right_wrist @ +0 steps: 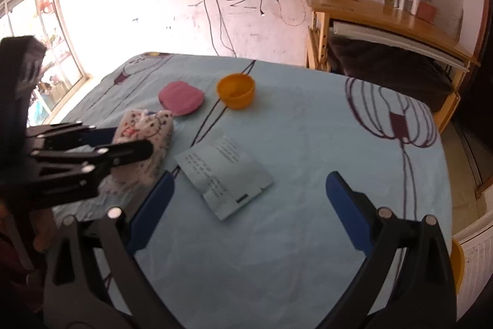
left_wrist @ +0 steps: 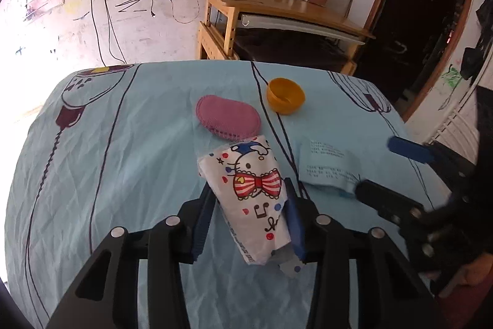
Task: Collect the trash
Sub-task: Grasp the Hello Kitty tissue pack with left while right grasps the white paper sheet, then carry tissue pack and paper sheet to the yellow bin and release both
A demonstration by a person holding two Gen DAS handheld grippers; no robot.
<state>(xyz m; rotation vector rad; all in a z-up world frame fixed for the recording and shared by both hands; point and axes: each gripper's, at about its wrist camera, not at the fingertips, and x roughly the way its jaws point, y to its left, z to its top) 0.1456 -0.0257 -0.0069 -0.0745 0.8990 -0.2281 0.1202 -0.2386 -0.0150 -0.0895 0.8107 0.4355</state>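
The left tool [left_wrist: 249, 205] is clamped on a cartoon-printed tissue pack [left_wrist: 252, 190] at centre frame, low over the blue sheet [left_wrist: 123, 159]. The right tool [right_wrist: 249, 199] is spread wide and grips nothing; a printed paper slip [right_wrist: 223, 174] lies flat just ahead of it. Farther up the frame sit a pink pouch [right_wrist: 181, 97] and an orange bowl [right_wrist: 235, 94], apart.

Blue sheet [right_wrist: 292, 236] w/ pink pad [right_wrist: 181, 97], orange bowl [right_wrist: 235, 94], paper slip [right_wrist: 225, 174], printed packet [left_wrist: 252, 193].
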